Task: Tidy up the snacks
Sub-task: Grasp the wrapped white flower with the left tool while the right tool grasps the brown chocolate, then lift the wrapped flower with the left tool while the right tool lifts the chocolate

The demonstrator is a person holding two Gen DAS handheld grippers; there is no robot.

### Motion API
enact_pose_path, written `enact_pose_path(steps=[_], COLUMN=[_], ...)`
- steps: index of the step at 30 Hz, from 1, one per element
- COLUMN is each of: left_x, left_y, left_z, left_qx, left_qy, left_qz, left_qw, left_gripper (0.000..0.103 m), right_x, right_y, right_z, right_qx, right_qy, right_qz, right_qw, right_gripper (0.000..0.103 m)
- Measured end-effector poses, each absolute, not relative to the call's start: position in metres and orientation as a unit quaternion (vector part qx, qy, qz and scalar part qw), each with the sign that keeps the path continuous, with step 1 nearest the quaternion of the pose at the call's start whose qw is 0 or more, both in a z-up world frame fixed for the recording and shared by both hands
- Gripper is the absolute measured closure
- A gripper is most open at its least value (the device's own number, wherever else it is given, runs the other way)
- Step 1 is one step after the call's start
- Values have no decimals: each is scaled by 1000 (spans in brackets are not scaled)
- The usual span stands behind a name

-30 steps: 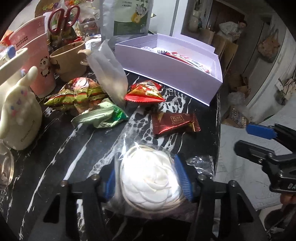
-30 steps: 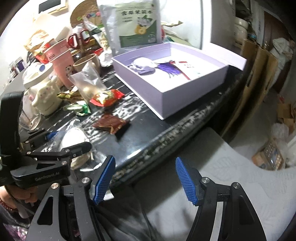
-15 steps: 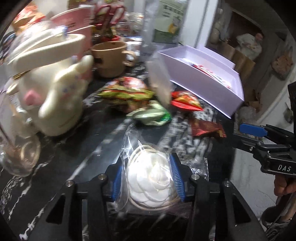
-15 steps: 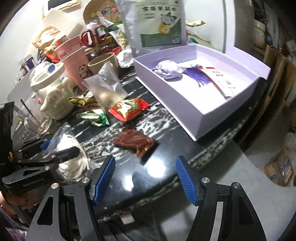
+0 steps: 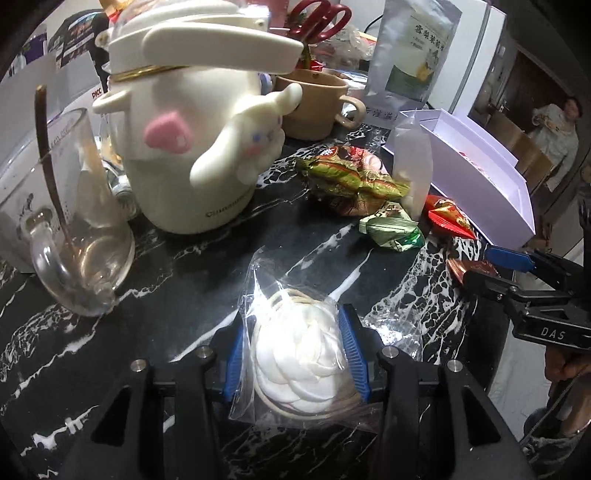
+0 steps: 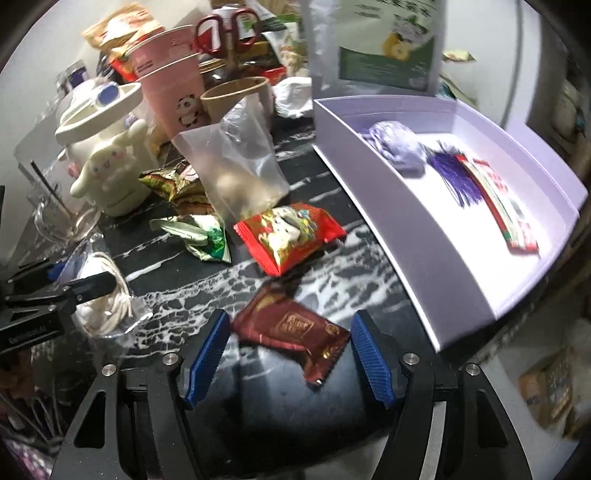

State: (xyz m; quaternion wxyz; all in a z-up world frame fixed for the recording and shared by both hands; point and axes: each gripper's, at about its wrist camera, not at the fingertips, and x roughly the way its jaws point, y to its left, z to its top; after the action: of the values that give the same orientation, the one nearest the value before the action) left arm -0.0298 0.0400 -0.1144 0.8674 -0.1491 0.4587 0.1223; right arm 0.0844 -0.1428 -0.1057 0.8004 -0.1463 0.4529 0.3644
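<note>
My left gripper is shut on a clear-bagged white flower-shaped pastry, held low over the black marble table. My right gripper is open, its blue pads on either side of a dark red chocolate packet lying on the table. Beyond it lie a red cartoon snack packet, a green packet and a frosted plastic bag. The lilac box at the right holds a purple pouch, a tassel and a red-and-white packet.
A cream bunny-shaped kettle, a glass mug with a stirrer, a tan cup, pink paper cups and red scissors crowd the left and back. A tall tea pouch stands behind the box.
The right gripper came in from off the table edge and now straddles the dark red packet. The left gripper swung leftward with the pastry, bringing the kettle and glass mug closer.
</note>
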Motion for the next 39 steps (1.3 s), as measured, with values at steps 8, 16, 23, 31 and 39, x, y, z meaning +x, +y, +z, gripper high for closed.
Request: enact_pose_path(steps=[8,16,23,31,39], left_x=[-20,-21,-32,-43,-50], left_y=[32,29,33,41,44], left_z=[-124,-125,-122,-116,-112], left_qx=[-120,-113,-114,-142,-155], left_qy=[485,487,463,450,451], left_qz=[131,121,120,114,120], left_qw=[856,858,871,874,871], left_gripper=[19,14,41,56,66], right_x=[85,83,74,62,53], right_y=[-133,-136,-149,-150,-137], right_z=[-116,-116,-116,-113,-110], right_qx=[-194,-182,-171,-156,-146], right_qy=[453,457,444,440,443], right_qz=[374,345,327,334,363], right_qw=[786,799,816,819,806], right_gripper=[32,31,47,60,63])
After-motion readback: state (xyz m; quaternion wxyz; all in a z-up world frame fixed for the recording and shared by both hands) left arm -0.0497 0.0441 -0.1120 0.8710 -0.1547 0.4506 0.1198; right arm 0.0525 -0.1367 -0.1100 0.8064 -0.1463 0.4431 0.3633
